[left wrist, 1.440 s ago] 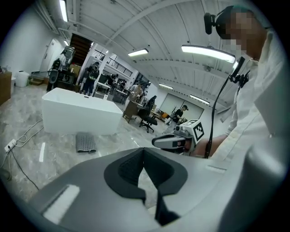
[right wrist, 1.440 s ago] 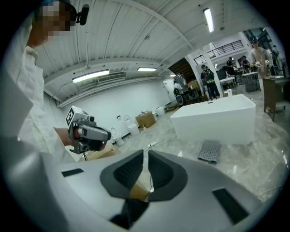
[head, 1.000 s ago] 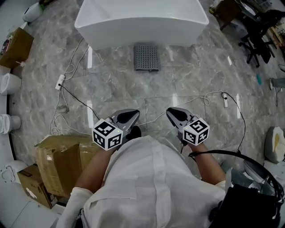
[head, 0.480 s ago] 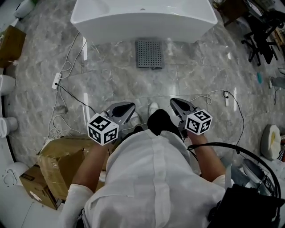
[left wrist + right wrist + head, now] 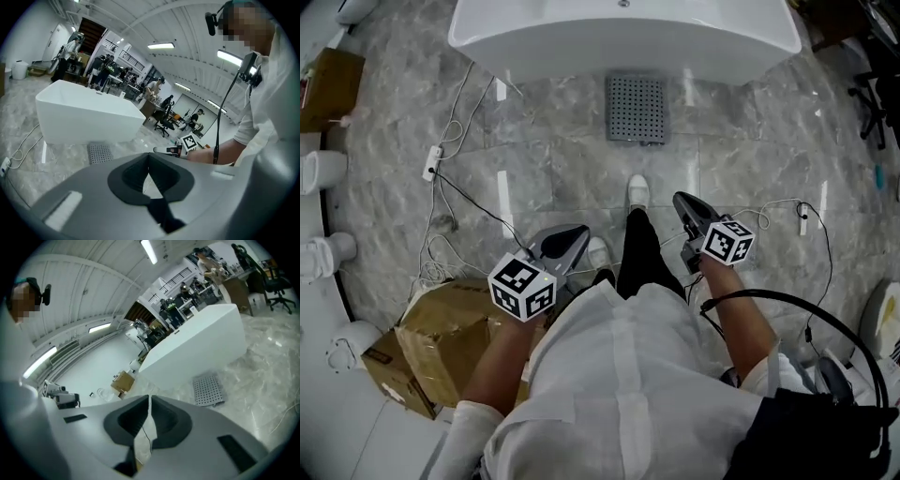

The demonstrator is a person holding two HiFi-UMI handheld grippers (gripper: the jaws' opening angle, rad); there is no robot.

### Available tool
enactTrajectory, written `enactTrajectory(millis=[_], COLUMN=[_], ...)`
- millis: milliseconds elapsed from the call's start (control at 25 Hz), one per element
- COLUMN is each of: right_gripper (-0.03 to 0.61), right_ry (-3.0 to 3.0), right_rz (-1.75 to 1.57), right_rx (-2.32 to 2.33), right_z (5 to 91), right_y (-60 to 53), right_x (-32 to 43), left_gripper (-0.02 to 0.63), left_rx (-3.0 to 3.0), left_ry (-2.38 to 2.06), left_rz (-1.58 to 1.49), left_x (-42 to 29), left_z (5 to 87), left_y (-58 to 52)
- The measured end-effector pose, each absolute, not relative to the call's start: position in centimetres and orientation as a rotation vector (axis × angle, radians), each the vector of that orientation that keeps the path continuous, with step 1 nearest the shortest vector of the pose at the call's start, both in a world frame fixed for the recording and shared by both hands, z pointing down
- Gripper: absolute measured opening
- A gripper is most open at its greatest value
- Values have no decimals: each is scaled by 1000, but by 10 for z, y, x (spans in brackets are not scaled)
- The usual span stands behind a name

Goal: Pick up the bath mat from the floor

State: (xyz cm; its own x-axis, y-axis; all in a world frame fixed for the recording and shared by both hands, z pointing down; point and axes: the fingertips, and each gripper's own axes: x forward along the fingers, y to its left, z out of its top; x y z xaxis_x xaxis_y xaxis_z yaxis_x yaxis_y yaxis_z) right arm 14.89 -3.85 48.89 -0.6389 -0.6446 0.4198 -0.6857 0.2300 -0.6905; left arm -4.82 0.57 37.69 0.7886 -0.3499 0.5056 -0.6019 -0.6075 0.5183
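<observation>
The bath mat [image 5: 636, 109] is a grey perforated square lying flat on the marble floor just in front of the white bathtub [image 5: 534, 49]. It also shows in the left gripper view as the mat [image 5: 100, 153] and in the right gripper view as the mat [image 5: 208, 389]. My left gripper [image 5: 576, 234] is held at waist height, well short of the mat, shut with nothing in it. My right gripper [image 5: 683, 201] is also shut and empty, to the mat's near right. In each gripper view the jaws meet: left gripper [image 5: 149, 160], right gripper [image 5: 149, 403].
The person's white shoe [image 5: 637, 190] and dark trouser leg step toward the mat. White cables [image 5: 455, 202] and a power strip [image 5: 432, 162] lie at the left. A cardboard box [image 5: 450, 337] stands at the near left. Another cable [image 5: 778, 206] lies at the right.
The person has walked forward toward the tub, one foot now stepping out ahead. Both grippers moved along, the right one further forward. Both stay shut and empty.
</observation>
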Motion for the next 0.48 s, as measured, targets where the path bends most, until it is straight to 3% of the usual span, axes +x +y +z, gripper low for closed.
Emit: enactTrajectory(millis=[480], right_gripper=[17], right_ry=[-2149], right_rz=[1941], right_rx=[1414], right_z=[712], right_y=[-145], right_x=[207], left_gripper=[8], left_rx=[2170], left_ry=[-585], left_rz=[570], left_x=[52], left_z=[481], left_y=[-115])
